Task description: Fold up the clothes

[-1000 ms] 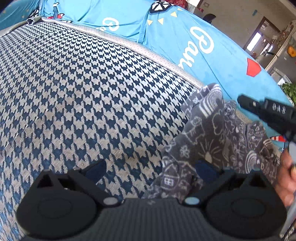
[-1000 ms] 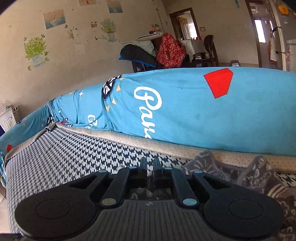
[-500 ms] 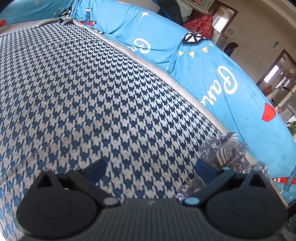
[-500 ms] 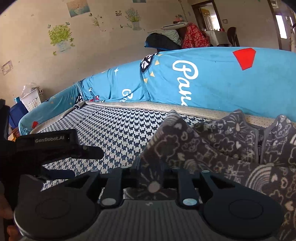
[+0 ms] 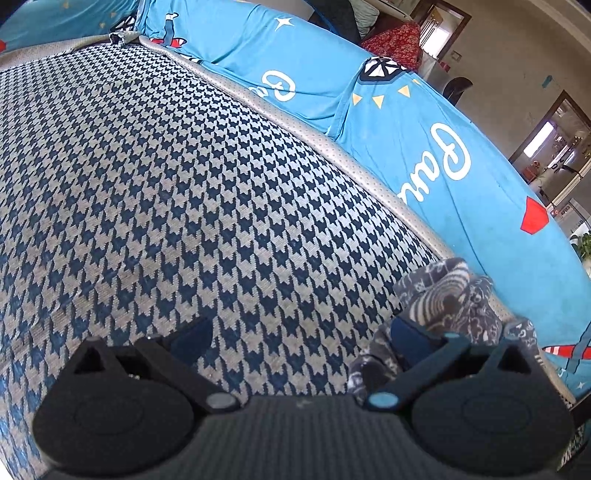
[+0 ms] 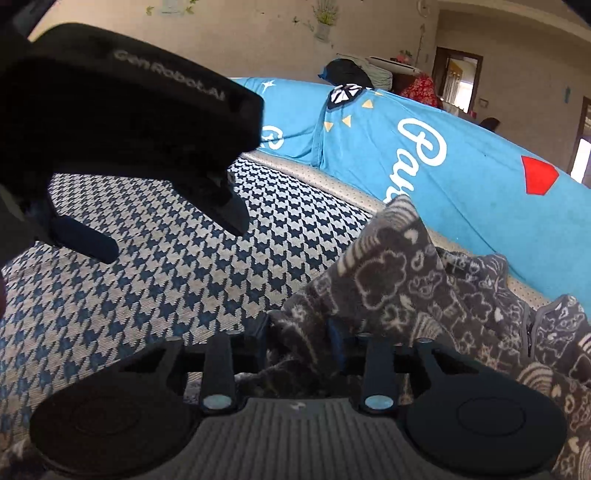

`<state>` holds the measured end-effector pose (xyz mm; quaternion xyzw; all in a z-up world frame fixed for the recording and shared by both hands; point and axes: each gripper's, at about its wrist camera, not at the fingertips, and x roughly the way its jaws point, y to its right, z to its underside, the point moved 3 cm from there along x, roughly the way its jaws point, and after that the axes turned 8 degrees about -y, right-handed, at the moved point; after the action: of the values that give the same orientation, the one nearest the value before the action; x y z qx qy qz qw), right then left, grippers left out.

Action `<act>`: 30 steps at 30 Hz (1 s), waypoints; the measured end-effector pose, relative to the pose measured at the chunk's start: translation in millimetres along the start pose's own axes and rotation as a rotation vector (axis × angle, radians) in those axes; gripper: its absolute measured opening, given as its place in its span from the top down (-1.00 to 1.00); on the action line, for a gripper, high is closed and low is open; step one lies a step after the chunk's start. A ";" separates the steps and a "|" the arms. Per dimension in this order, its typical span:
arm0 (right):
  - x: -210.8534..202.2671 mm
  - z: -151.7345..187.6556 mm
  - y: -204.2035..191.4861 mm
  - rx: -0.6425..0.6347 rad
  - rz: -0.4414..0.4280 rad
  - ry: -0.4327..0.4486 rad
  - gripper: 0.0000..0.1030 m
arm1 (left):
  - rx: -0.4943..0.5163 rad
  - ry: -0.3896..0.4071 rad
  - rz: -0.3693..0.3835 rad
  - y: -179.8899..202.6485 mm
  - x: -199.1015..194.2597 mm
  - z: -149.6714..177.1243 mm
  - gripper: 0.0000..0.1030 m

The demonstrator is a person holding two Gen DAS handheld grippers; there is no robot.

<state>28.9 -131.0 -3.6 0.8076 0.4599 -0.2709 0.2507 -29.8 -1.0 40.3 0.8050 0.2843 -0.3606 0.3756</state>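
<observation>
Right gripper [image 6: 297,338] pinches a fold of the dark grey fleece garment with white doodle print [image 6: 424,295], bunched on the houndstooth sofa seat [image 5: 184,184]. Left gripper [image 5: 295,334] is spread wide, empty. Risk: shallow pinch, so the fleece could slip out or drag crumpled.

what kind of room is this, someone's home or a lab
Most likely a lived-in home. A houndstooth-covered sofa seat runs along blue printed cushions, plant stickers decorate the wall, and clothes are heaped on furniture behind.
</observation>
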 end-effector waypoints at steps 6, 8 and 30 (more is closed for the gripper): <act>-8.4 -2.4 4.7 0.044 -0.118 0.026 0.73 | 0.031 0.030 0.002 1.8 -5.9 -6.2 -1.00; -8.4 -1.0 4.1 0.030 -0.145 0.022 0.73 | 0.034 0.026 0.008 3.6 -5.5 -6.9 -1.00; -95.2 30.1 61.3 0.212 -0.032 -0.056 0.15 | 0.177 -0.035 0.091 63.0 13.5 -3.4 -1.00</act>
<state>35.6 -236.1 47.6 0.8144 0.4341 -0.3444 0.1721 25.2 -30.7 56.4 0.8405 0.2081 -0.3809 0.3241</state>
